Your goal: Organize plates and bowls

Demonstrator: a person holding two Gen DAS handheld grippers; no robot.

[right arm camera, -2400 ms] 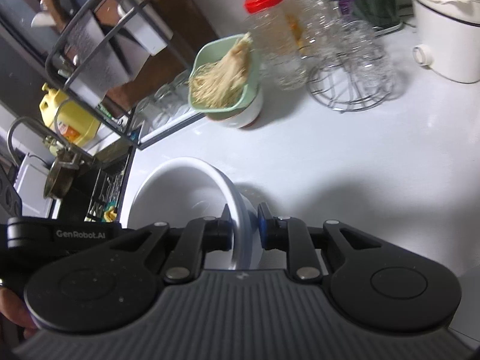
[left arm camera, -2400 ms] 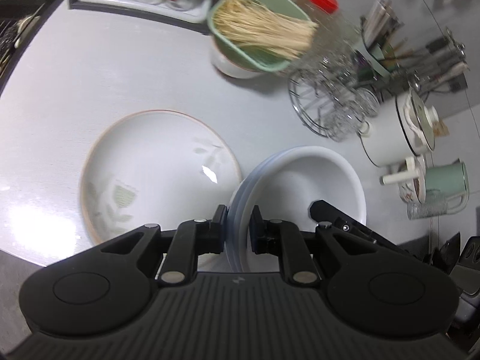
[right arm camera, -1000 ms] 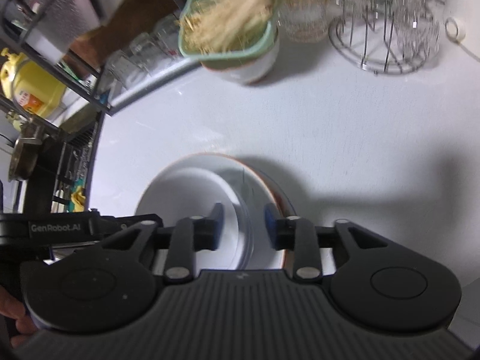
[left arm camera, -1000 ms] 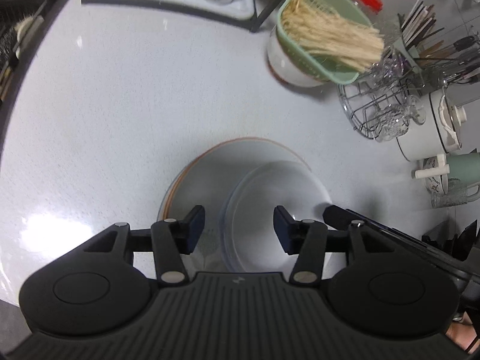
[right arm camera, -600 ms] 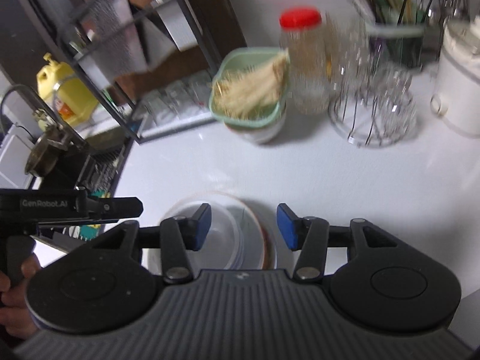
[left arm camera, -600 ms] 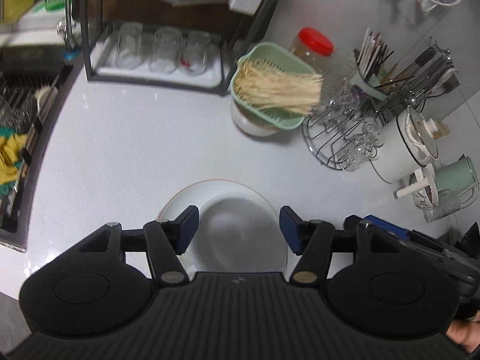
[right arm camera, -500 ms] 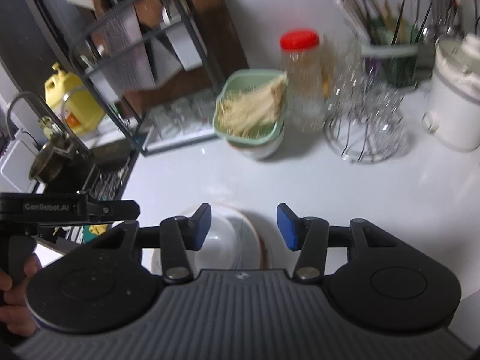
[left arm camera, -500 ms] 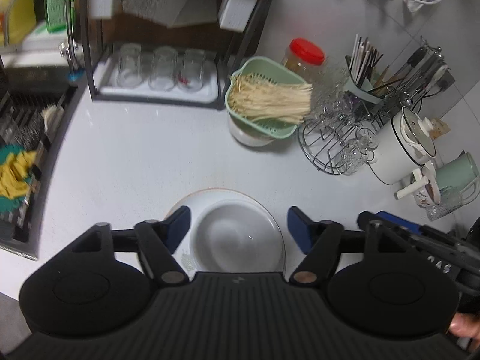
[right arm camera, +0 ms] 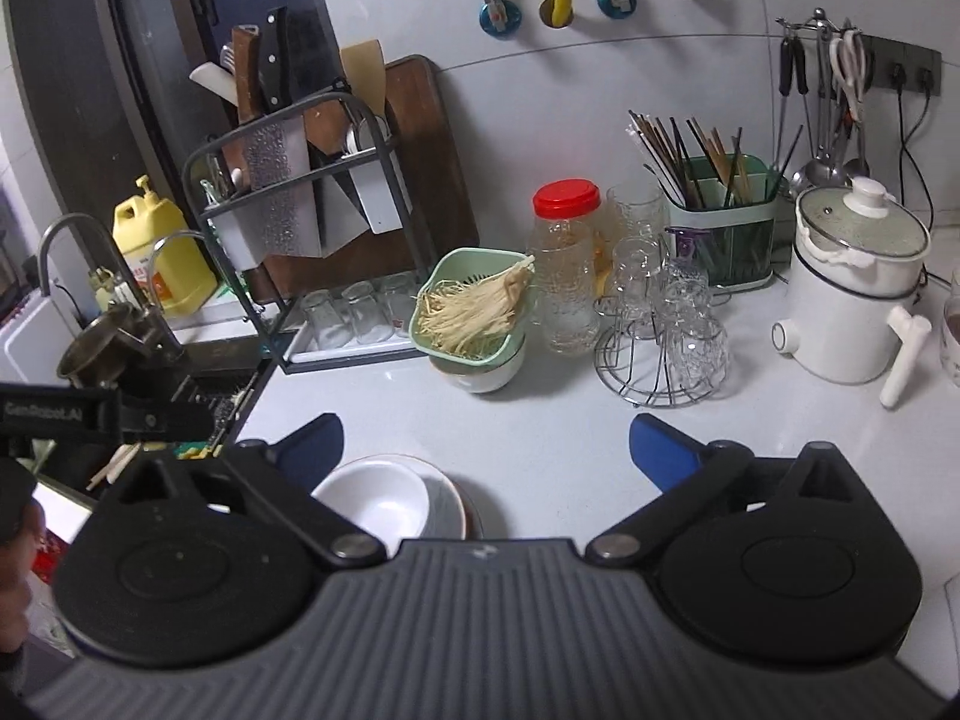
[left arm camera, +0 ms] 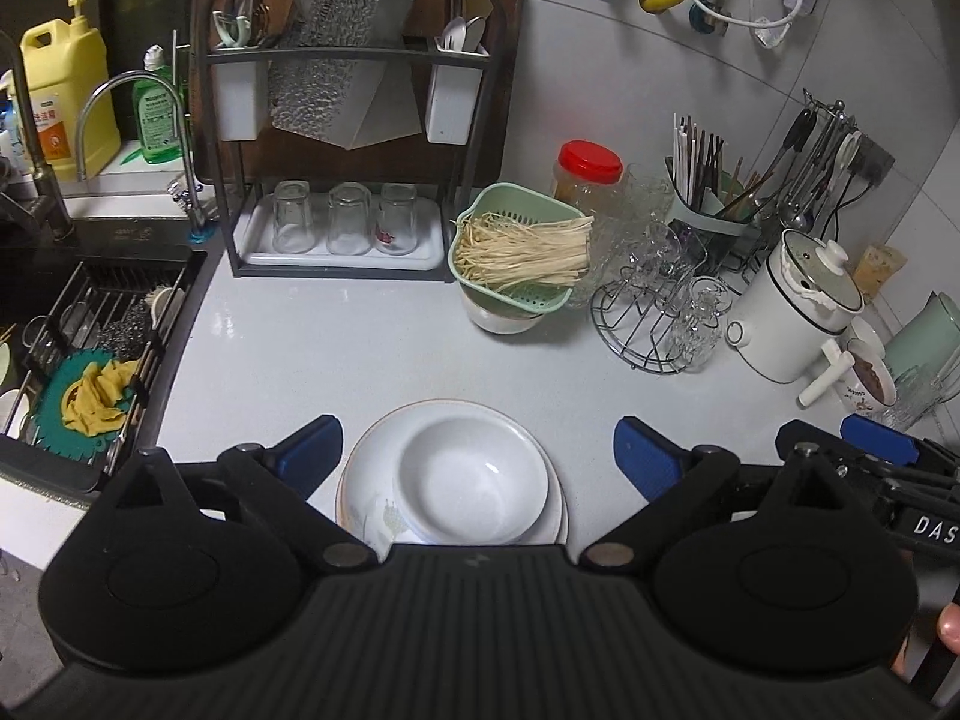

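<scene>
A white bowl [left arm camera: 474,483] sits inside a wide plate [left arm camera: 363,507] with a brown rim and a leaf print, on the white counter. My left gripper [left arm camera: 477,441] hangs above and behind them. Its jaws are opening wide, with nothing between the blue pads. In the right wrist view the bowl [right arm camera: 378,504] and plate [right arm camera: 453,510] lie low and left of centre. My right gripper [right arm camera: 486,432] is raised over the counter, its jaws also opening and holding nothing. Each view shows part of the other gripper at its edge.
A green colander of noodles [left arm camera: 516,258] rests on a white bowl behind the plate. A red-lidded jar [left arm camera: 588,177], a wire glass rack [left arm camera: 654,324] and a white pot [left arm camera: 792,312] stand to the right. A knife rack with glasses [left arm camera: 342,222] is at the back, a sink [left arm camera: 84,348] on the left.
Both grippers let go of the white bowl, which now rests on the plate. They rose and pulled back from it, and their jaws spread wide.
</scene>
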